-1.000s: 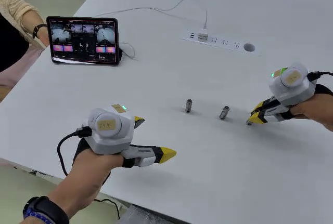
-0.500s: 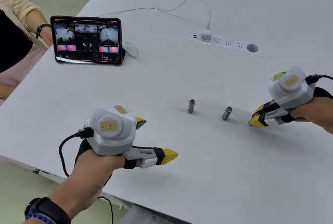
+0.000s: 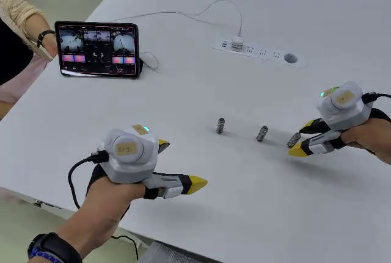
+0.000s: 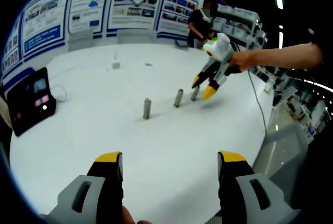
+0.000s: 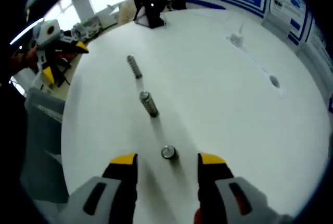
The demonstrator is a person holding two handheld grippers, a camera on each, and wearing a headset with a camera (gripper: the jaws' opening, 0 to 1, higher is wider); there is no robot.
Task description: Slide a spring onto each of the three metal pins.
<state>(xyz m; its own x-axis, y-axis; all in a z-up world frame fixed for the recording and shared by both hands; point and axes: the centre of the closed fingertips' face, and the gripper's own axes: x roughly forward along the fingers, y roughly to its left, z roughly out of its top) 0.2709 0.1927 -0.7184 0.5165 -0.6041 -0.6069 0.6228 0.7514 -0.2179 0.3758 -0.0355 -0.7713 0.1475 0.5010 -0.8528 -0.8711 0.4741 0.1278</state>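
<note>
Right gripper [image 3: 300, 138]: clamped shut half a second ago; jaws now spread, holding nothing, third spring [image 3: 294, 140] uncovered just off their tips, right of centre.
Springs, three: grey coils standing in a row mid-frame on the white table [image 3: 183, 92]; first spring [image 3: 220, 125], second spring [image 3: 262, 133].
Left gripper [image 3: 180, 164]: lower left, jaws apart, empty.

Silver springs [image 3: 220, 125] on a white table [image 3: 183, 98], black-framed tablet [image 3: 98, 48]
</note>
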